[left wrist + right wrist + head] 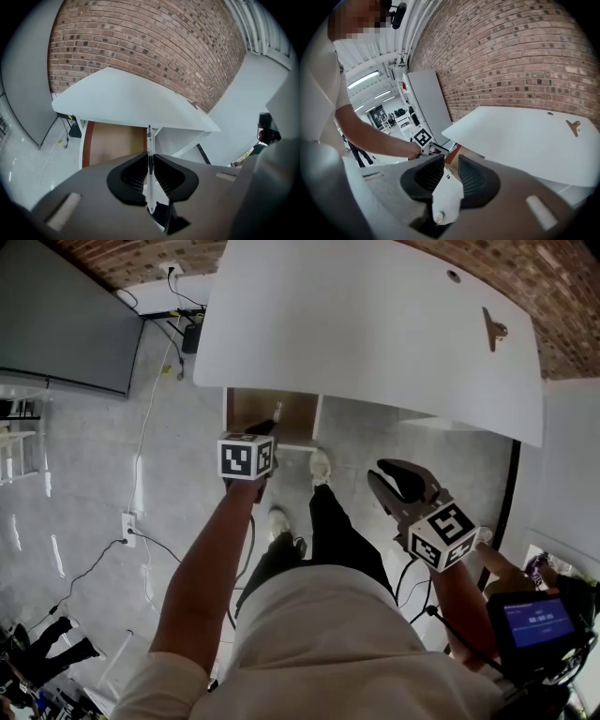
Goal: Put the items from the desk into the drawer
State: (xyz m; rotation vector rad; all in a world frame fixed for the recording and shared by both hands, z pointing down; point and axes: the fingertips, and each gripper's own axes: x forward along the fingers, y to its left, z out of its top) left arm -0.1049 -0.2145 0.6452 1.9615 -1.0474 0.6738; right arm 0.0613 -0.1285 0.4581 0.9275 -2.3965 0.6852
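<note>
Head view looks pretty much straight down: white table [375, 324] across the top, and the drawer [253, 409] pulled open under its near edge, so you can see the brown inside.

The left tongs [267, 430] are out in front of that drawer and pinched shut on a thin pen [277, 413]. The left gripper view makes it obvious, since both black pads are pressed right against the pen's barrel. The barrel sticks up past the tips and the far end points over the open drawer. So the pen is above the drawer, clamped in the tongs, not lying inside it.

The right tongs [394, 486] hang lower and off to the right, well apart from the left pair and from the table edge. In the right gripper view the pads stand apart with nothing between them.

One small brown item [494, 329] sits on the table near its far right side, well away from both pairs of tongs. I can't tell what it is at this size.

A brick wall [150, 51] is behind the table, and cables [141, 442] trail over the grey floor [84, 484] on the left.
</note>
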